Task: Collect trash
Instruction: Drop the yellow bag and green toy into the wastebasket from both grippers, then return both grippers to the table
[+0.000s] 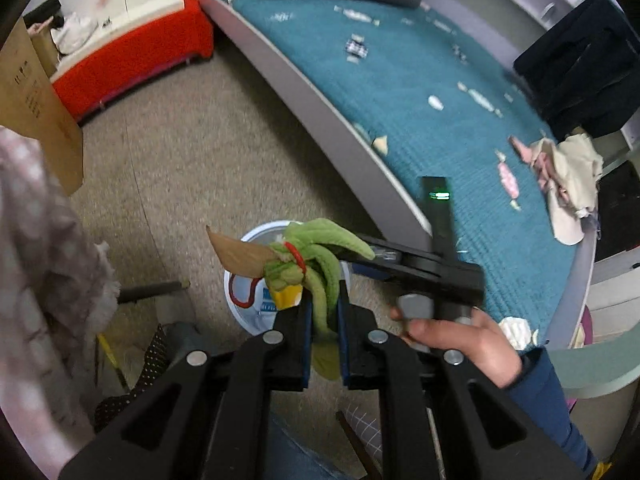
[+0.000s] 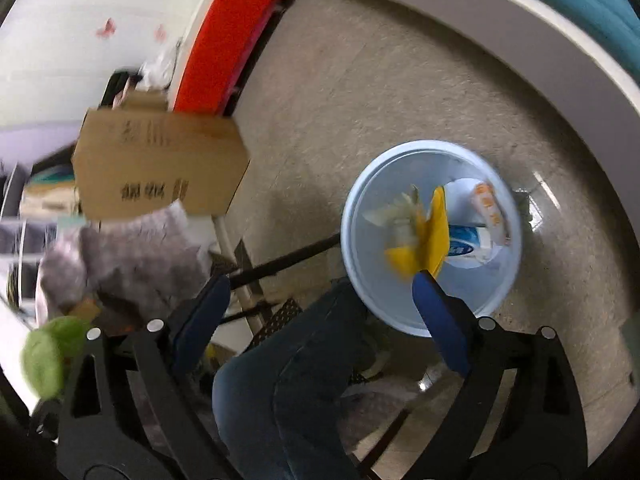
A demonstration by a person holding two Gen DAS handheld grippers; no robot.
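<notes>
My left gripper (image 1: 323, 300) is shut on a bunch of wilted green stalks (image 1: 320, 258) tied with a red rubber band, with a brown leaf (image 1: 236, 254) sticking out left. It holds the bunch above a white bin (image 1: 236, 280) on the floor. My right gripper (image 2: 320, 280) is open and empty, above the same white bin (image 2: 360, 184). The bin holds a yellow wrapper (image 2: 430, 236) and white packaging (image 2: 476, 216). The green bunch shows blurred at the left edge of the right wrist view (image 2: 48, 356).
A bed with a teal cover (image 1: 400, 80) lies to the right, with several candy wrappers (image 1: 506, 178) and crumpled cloth (image 1: 564, 176) on it. A cardboard box (image 2: 156, 164), a red bench (image 1: 132, 56) and grey cloth (image 2: 132, 256) stand left. The person's legs (image 2: 288, 380) are below.
</notes>
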